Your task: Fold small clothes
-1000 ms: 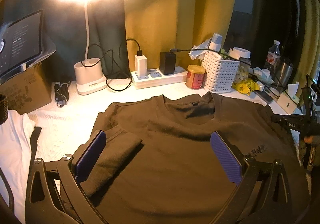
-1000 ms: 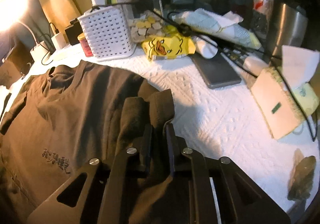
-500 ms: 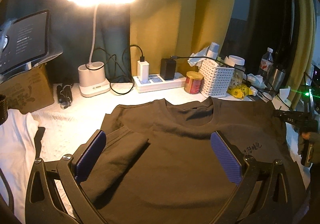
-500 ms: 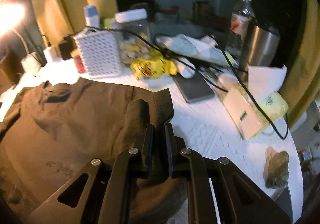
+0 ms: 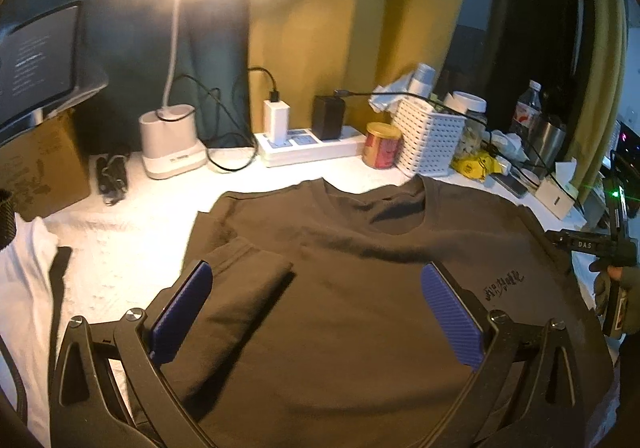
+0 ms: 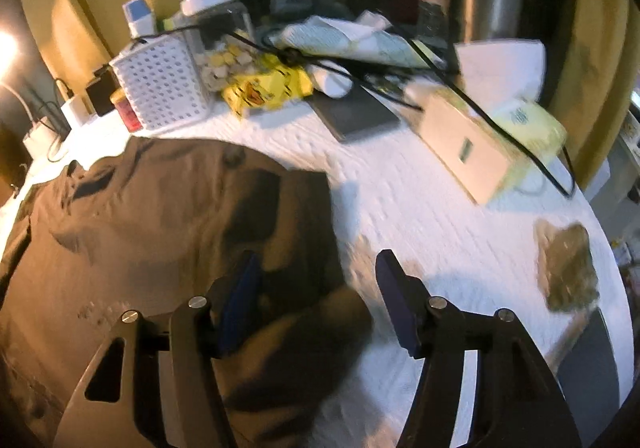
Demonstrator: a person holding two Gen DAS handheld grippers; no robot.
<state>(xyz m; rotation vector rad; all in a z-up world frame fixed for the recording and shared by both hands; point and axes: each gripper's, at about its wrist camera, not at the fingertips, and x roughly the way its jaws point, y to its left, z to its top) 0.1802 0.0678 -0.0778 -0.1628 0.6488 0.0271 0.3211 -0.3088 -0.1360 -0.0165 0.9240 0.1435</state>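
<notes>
Right tongs (image 6: 316,296), clamped on the sleeve (image 6: 296,208) a second ago, are opening now, nothing pinched between their pads; we have let that sleeve drop folded inward. Our left tongs (image 5: 316,312) hang wide above the shirt (image 5: 360,308), which lies flat on the counter (image 6: 420,216), its other sleeve (image 5: 240,276) already turned in. We judge both sleeve folds done; next we must grip the hem and carry it toward the collar.
</notes>
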